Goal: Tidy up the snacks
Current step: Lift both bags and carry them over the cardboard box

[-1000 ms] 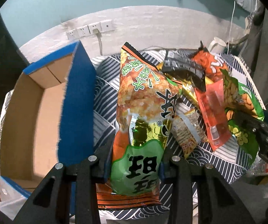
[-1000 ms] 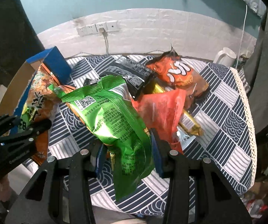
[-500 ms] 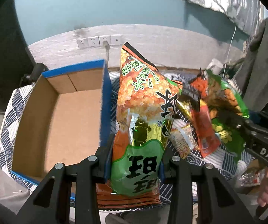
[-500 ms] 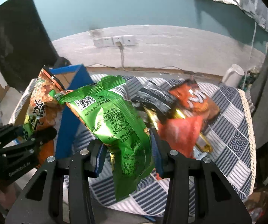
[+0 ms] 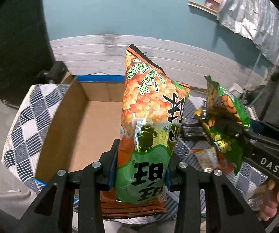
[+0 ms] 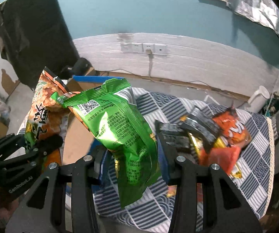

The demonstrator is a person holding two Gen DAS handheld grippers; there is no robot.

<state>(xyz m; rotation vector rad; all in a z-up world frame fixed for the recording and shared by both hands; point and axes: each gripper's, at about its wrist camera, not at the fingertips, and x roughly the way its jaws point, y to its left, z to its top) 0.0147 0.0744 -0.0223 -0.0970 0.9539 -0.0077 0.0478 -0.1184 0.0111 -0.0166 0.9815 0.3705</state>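
Snacks are only starting to get sorted, from where I'm standing: the cardboard box with the blue rim is sitting open at the left end of the table, which is wearing a blue-and-white patterned cloth, and what I can see of the box floor is showing bare cardboard, so I'd say nothing is packed yet. Next in size, the tall orange rice-cracker bag is being held upright above the near right edge of the box, its lower green part pinched between the pads of the left gripper, whose jaws are standing narrow against the bag's sides. The green peanut bag is hanging tilted beside it, a little to the right, over the cloth near the box's right wall, and the right gripper is clamping it the same way around its middle. Both are riding clear of the table, so the first two deliveries are looking close but not done. Lying at the table's right end is the remaining heap: an orange chip bag, a black packet, a red pouch and some gold-wrapped bits I'm not making out clearly. All of that is still waiting for the box.
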